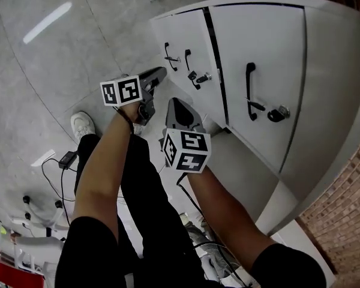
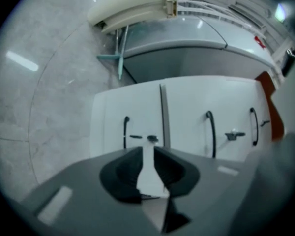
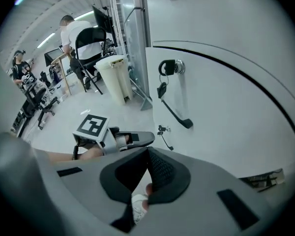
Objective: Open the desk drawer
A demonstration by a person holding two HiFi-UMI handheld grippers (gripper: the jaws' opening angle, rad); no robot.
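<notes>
The right gripper (image 3: 147, 154) has its jaws clenched on nothing, and the left gripper (image 2: 148, 154) holds its jaws slightly parted and empty, both short of the white desk drawer (image 2: 132, 107) beyond. Its rigid front likely slides stiffly; the black bar handle (image 2: 125, 132) offers the firmest hold.

A black cable (image 1: 51, 173) with a small black box (image 1: 66, 159) lies on the grey floor (image 1: 60, 59) at the left of the head view. A red brick wall (image 1: 348, 209) fills the lower right corner. In the upper left of the right gripper view, a white bin (image 3: 115, 77) stands just beside a black chair (image 3: 90, 41), with a person in a white shirt (image 3: 69, 33) behind it.
</notes>
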